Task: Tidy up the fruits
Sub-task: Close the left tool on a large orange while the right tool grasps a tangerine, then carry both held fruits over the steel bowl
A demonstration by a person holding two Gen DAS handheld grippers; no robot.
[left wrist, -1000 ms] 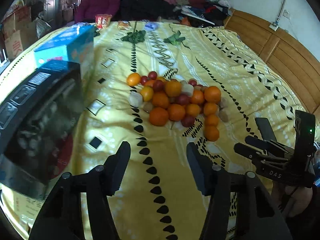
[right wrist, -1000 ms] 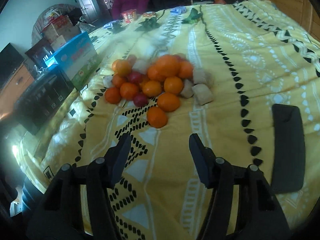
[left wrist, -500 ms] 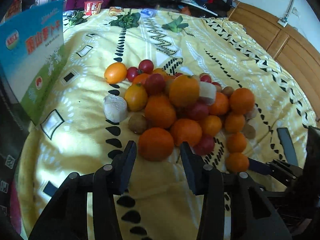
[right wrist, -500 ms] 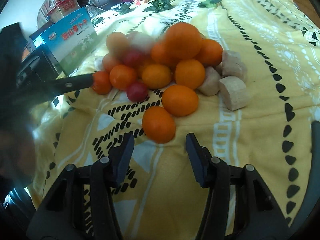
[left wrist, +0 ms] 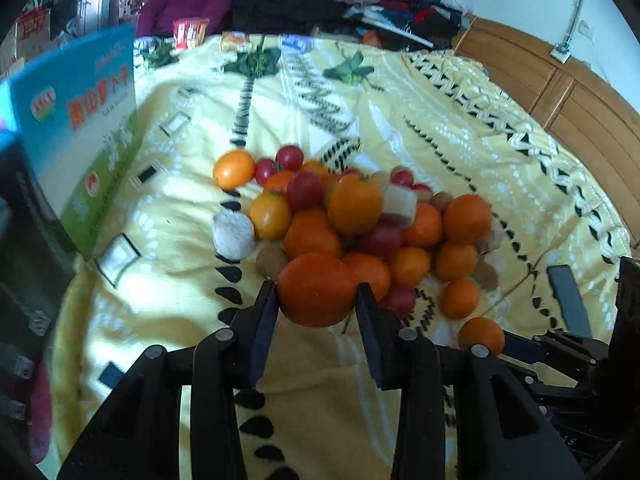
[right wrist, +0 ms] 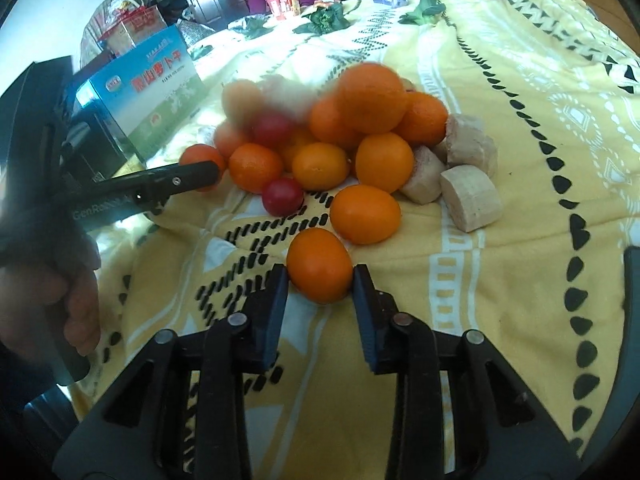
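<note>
Left wrist view
Left gripper: fingers pressed against both sides of a large orange, clamped on it.
Large orange: at the near edge of the fruit pile on the yellow blanket.
Blue box: stands left of the pile.

Right wrist view
Right gripper: fingers touching both flanks of a small orange, gripping it.
Small orange: on the blanket, just in front of the pile.
Pale root chunks: right of the pile.

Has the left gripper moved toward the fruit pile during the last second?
Yes. The left gripper advanced across the yellow patterned blanket to the pile; its jaws now flank the nearest orange.
</note>
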